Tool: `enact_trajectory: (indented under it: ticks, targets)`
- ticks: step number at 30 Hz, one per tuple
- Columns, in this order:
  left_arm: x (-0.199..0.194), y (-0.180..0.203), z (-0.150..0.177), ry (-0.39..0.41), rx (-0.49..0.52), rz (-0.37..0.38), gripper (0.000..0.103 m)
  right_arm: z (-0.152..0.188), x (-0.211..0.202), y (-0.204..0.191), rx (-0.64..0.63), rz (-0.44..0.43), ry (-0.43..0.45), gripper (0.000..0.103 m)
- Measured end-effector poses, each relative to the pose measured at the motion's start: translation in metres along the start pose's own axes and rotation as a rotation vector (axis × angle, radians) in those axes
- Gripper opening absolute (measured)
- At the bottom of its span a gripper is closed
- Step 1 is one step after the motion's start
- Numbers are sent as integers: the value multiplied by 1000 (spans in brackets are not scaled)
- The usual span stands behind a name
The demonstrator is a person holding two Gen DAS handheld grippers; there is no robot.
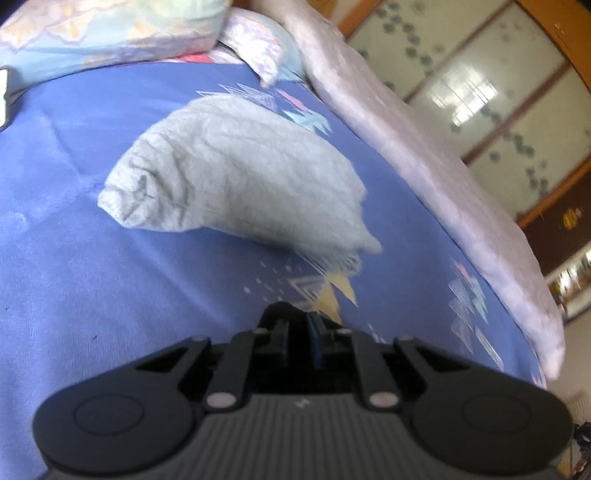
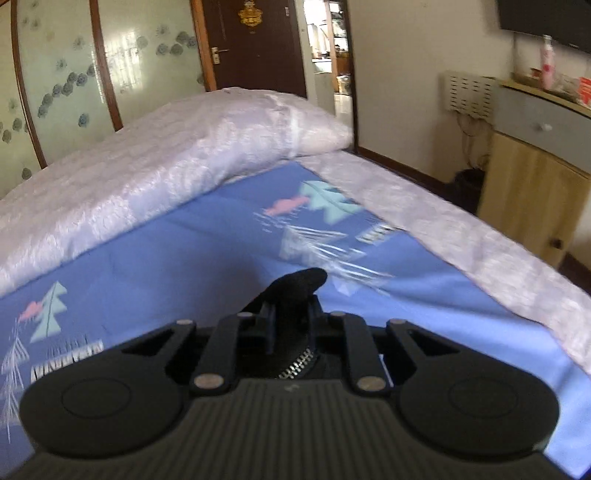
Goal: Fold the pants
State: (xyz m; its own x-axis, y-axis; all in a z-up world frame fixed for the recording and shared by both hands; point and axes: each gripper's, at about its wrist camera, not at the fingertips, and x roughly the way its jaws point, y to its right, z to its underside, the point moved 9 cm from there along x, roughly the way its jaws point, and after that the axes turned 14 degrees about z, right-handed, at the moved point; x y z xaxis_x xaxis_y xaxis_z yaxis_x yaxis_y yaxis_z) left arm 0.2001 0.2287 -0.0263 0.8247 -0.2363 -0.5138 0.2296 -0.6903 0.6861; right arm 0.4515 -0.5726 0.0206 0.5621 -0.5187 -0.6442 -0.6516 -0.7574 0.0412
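Observation:
The black pants (image 2: 300,284) are pinched in my right gripper (image 2: 291,314), which is shut on them. A fold of the cloth sticks up past the fingertips, and a metal zipper (image 2: 297,365) shows just under the jaws. In the left wrist view my left gripper (image 1: 295,314) is shut, with dark cloth filling the narrow gap between its fingers; the rest of that cloth is hidden under the gripper body. A folded pale grey garment (image 1: 236,173) lies on the blue bedsheet (image 1: 92,277) ahead of the left gripper, apart from it.
A rolled pinkish quilt (image 2: 184,158) lines the far side and foot of the bed. Pillows (image 1: 110,33) lie at the head. Beyond the bed are a glass-panelled wardrobe (image 2: 62,74), a dark door (image 2: 255,48) and a wooden cabinet (image 2: 532,184).

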Motion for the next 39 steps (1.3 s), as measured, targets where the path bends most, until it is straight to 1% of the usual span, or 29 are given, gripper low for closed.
enact_trajectory:
  ticks: [3,4,5,6,7,8,9,11,13,14,15,16,17,18,20,21,23,25,26,27,29,30,31,32,33,34,35,37,39]
  targets:
    - [4,-14,-2,67,-66,-13,11,7,31,-41,-14,-7,-5,20]
    - [6,-20,0,87,-85,-25,11,14,39,-53,-36,13,-8,20]
    - [7,-24,4,94,-97,-42,11,26,38,-66,-71,46,-14,27]
    - [10,-28,8,90,-98,-68,11,37,48,-75,-118,68,-21,41]
    - [16,-32,14,63,-82,-104,13,47,53,-80,-169,89,-37,48]
    - [19,-34,19,37,-66,-124,15,58,58,-82,-213,112,-54,50]
    - [18,-33,21,32,-45,-128,18,64,53,-78,-215,122,-54,50]
    - [11,-29,21,14,-13,-119,21,63,35,-66,-155,102,-16,50]
    - [0,-26,18,13,-15,-86,24,55,12,-58,-115,63,30,51]
    - [-7,-25,16,20,-12,-75,24,52,-5,-60,-107,13,48,52]
    - [-11,-24,13,27,-6,-70,27,51,-24,-68,-116,-74,48,52]
    - [-15,-23,9,32,3,-63,34,55,-40,-82,-144,-164,28,52]
    - [-16,-22,6,34,11,-57,39,63,-62,-103,-201,-289,-14,53]
    - [-16,-22,4,30,14,-55,48,75,-85,-127,-266,-408,-59,59]
    - [-10,-22,3,9,14,-43,51,112,-136,-182,-415,-628,-140,68]
    - [-5,-22,4,-7,12,-28,51,134,-161,-208,-495,-711,-164,69]
    - [5,-23,11,-55,-2,-1,51,186,-211,-261,-677,-837,-168,69]
    - [14,-22,19,-94,-7,34,52,235,-244,-299,-838,-899,-145,69]
    - [17,-21,22,-107,-4,41,54,258,-254,-314,-917,-907,-128,69]
    - [19,-20,25,-111,8,37,56,276,-259,-326,-982,-897,-111,69]
    - [20,-15,29,-115,45,40,56,305,-256,-342,-1084,-841,-88,69]
    - [21,-11,30,-120,59,54,54,317,-252,-344,-1127,-812,-116,69]
    - [21,-8,32,-126,69,76,44,325,-247,-341,-1133,-805,-152,69]
    - [21,-6,33,-133,77,98,38,323,-248,-336,-1100,-810,-167,66]
    - [21,-4,35,-137,88,114,24,323,-251,-332,-1115,-819,-181,50]
    - [22,-3,37,-139,101,120,17,324,-256,-329,-1137,-826,-171,40]
    - [21,-2,39,-136,113,119,15,323,-260,-325,-1148,-825,-161,12]
    - [20,1,40,-105,154,87,11,323,-260,-322,-1161,-790,-135,9]
    - [15,8,36,-65,189,70,10,319,-266,-323,-1173,-747,-49,8]
